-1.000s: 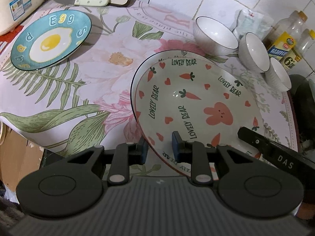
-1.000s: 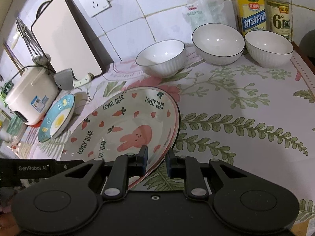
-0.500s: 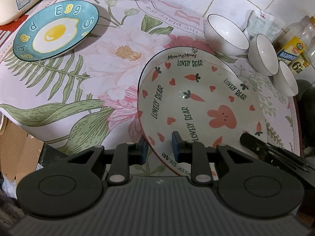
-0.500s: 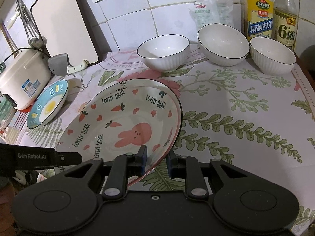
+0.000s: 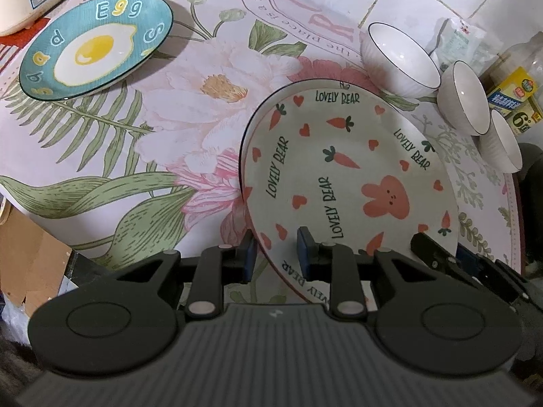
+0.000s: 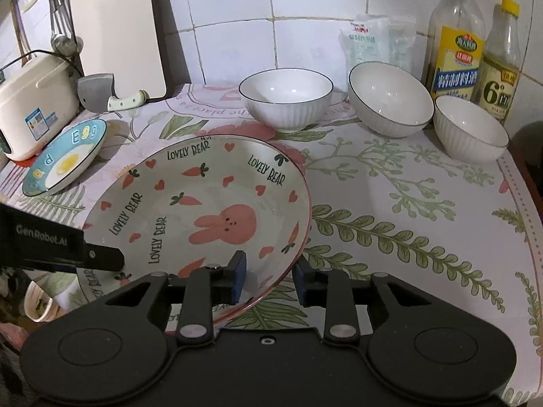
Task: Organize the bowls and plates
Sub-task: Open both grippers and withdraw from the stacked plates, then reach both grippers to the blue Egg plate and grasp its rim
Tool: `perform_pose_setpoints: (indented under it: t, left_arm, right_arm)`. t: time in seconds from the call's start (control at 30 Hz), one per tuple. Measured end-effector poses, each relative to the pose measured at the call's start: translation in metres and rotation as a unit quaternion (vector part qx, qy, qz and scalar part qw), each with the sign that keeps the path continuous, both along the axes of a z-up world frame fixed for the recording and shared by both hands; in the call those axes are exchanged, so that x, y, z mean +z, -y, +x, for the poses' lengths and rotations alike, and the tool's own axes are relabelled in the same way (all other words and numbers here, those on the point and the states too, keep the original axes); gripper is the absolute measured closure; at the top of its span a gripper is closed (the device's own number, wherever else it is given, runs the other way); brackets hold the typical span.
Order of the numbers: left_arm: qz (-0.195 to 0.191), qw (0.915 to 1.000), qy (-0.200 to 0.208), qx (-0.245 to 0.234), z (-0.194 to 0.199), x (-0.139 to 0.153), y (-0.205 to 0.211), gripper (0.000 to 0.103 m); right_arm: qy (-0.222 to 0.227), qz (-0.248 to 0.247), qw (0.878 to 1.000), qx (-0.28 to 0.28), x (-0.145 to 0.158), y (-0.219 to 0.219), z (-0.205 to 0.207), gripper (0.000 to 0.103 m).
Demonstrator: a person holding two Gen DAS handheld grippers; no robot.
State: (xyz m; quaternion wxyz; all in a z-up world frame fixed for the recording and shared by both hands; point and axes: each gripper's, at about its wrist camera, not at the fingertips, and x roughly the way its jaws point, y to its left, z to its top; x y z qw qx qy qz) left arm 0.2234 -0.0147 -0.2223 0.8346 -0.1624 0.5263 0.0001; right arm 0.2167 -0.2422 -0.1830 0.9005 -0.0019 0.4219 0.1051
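Observation:
The big cream rabbit plate [image 5: 339,156] [image 6: 203,203] printed "LOVELY BEAR" lies over a dark-rimmed plate [image 5: 245,151] on the flowered cloth. My left gripper [image 5: 275,254] holds its near-left rim, and the jaws are just starting to open. My right gripper [image 6: 269,276] straddles the near-right rim; its jaws are opening and the pads stand off the rim. A blue egg plate [image 5: 95,44] [image 6: 64,166] lies at the far left. Three white bowls [image 6: 285,98] [image 6: 390,98] [image 6: 471,129] stand along the back wall.
A rice cooker [image 6: 30,108], cutting board [image 6: 115,34] and cleaver [image 6: 101,91] crowd the back left. Two bottles [image 6: 454,40] and a plastic packet [image 6: 373,44] stand behind the bowls. The counter's front edge drops to a cardboard box [image 5: 30,257].
The right gripper's jaws have spread apart from the plate's rim. The rabbit plate has tipped flatter and sits lower. The left gripper's hold looks nearly the same.

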Motion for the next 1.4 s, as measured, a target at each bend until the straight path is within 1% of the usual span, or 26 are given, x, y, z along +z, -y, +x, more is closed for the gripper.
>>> perform_pose_setpoints:
  t: [0.1, 0.17, 0.2, 0.3, 0.37, 0.5, 0.57, 0.7, 0.77, 0.83, 0.9, 0.97, 1.03, 1.13, 1.23, 1.4]
  left_arm:
    - [0.025, 0.9997, 0.009, 0.0, -0.001, 0.002, 0.002, 0.076]
    - [0.022, 0.9997, 0.012, -0.002, -0.003, 0.005, 0.001, 0.076]
    - [0.02, 0.9997, 0.015, -0.003, -0.005, 0.007, 0.001, 0.076]
    - [0.031, 0.9989, 0.033, -0.013, -0.013, 0.018, 0.002, 0.076]
    - [0.024, 0.9985, 0.045, -0.021, -0.02, 0.027, 0.002, 0.075]
    - [0.009, 0.9967, 0.068, -0.043, -0.035, 0.052, 0.002, 0.075]
    - [0.012, 0.9946, 0.082, -0.062, -0.041, 0.067, 0.004, 0.074]
    - [0.034, 0.9862, 0.119, -0.111, -0.055, 0.101, 0.005, 0.067]
    - [0.05, 0.981, 0.137, -0.127, -0.061, 0.118, 0.0, 0.061]
    - [0.06, 0.9762, 0.153, -0.142, -0.065, 0.134, -0.008, 0.061]
    - [0.065, 0.9728, 0.163, -0.151, -0.069, 0.146, -0.02, 0.056]
    - [0.072, 0.9704, 0.17, -0.156, -0.07, 0.153, -0.034, 0.054]
    - [0.085, 0.9684, 0.176, -0.155, -0.071, 0.158, -0.053, 0.052]
    - [0.095, 0.9677, 0.182, -0.147, -0.07, 0.16, -0.08, 0.05]
    - [0.098, 0.9671, 0.192, -0.135, -0.066, 0.158, -0.108, 0.047]
    - [0.092, 0.9667, 0.205, -0.123, -0.052, 0.148, -0.145, 0.046]
  right_arm:
    - [0.018, -0.01, 1.0, 0.001, -0.005, -0.003, -0.003, 0.065]
    - [0.032, -0.024, 0.999, 0.005, -0.009, -0.007, -0.005, 0.064]
    - [0.039, -0.023, 0.999, 0.005, -0.009, -0.006, -0.006, 0.064]
    - [0.04, -0.009, 0.999, -0.001, -0.007, -0.003, -0.008, 0.065]
    - [0.049, -0.002, 0.999, -0.002, 0.001, -0.002, -0.013, 0.065]
    - [0.062, 0.004, 0.998, 0.023, 0.029, -0.005, -0.026, 0.065]
    - [0.061, 0.012, 0.997, 0.034, 0.047, -0.006, -0.032, 0.065]
    - [0.05, 0.056, 0.996, 0.054, 0.086, -0.005, -0.042, 0.063]
    - [0.045, 0.079, 0.994, 0.064, 0.101, -0.005, -0.046, 0.053]
    - [0.043, 0.096, 0.992, 0.07, 0.116, -0.007, -0.05, 0.048]
    - [0.049, 0.111, 0.989, 0.079, 0.129, -0.01, -0.053, 0.046]
    - [0.052, 0.127, 0.987, 0.087, 0.138, -0.014, -0.054, 0.039]
    - [0.053, 0.15, 0.983, 0.097, 0.145, -0.02, -0.054, 0.036]
    - [0.054, 0.173, 0.977, 0.115, 0.152, -0.036, -0.051, 0.034]
    - [0.056, 0.19, 0.972, 0.13, 0.155, -0.057, -0.045, 0.034]
    - [0.047, 0.213, 0.965, 0.146, 0.147, -0.092, -0.027, 0.034]
